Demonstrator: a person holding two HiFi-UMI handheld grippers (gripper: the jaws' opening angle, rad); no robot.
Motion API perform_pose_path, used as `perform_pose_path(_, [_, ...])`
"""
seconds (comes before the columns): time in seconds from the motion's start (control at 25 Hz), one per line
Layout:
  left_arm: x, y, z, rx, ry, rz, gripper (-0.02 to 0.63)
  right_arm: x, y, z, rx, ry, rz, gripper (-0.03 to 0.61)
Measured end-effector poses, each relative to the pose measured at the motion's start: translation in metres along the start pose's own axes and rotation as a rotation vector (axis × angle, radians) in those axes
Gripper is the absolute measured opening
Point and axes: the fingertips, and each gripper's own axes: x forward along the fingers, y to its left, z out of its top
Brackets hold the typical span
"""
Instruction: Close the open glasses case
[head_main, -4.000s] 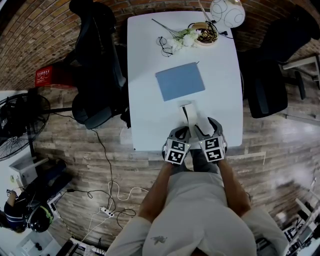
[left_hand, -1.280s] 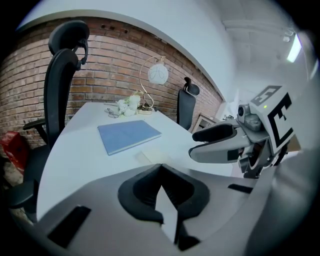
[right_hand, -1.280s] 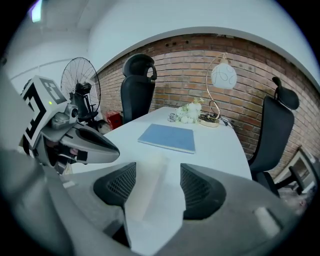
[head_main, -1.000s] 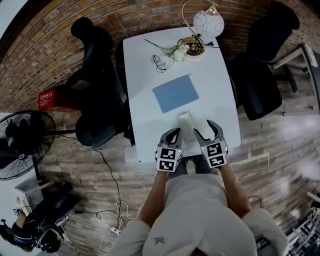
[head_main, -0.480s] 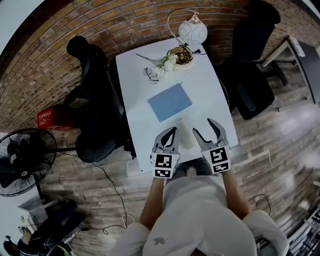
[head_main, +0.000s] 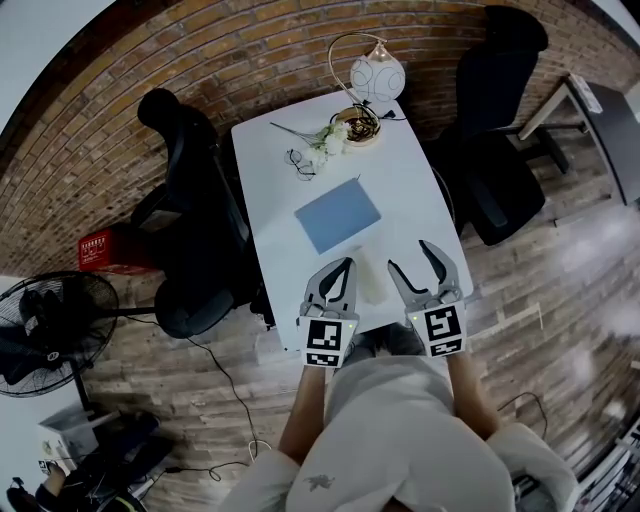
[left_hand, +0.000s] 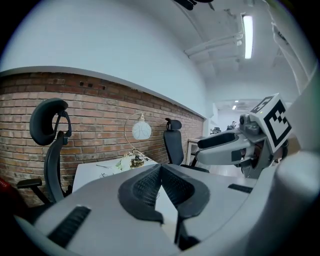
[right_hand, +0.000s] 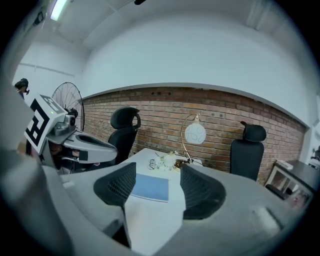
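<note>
- Left tool (head_main: 346, 266), lower centre of frame: jaws pressed together, nothing between them.
- Right tool (head_main: 409, 258): jaws spread wide, empty.
- Glasses case (head_main: 372, 278): pale, on the white table's (head_main: 420, 190) near edge, between both tools; lid state too small to tell.

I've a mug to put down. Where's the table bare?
Bare: the strips between the blue pad and the left and right edges of the table. Crowded: the far end, with lamp, flowers and glasses; the near edge holds the glasses case, flanked by the left gripper and right gripper.
</note>
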Motion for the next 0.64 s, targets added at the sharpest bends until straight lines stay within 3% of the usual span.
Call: perform_pose_path(0.64, [0.017, -0.034, 0.055, 0.089, -0.066, 0.045, 0.005, -0.029, -0.058, 0.031, 0.01, -0.091, 0.003, 0.279])
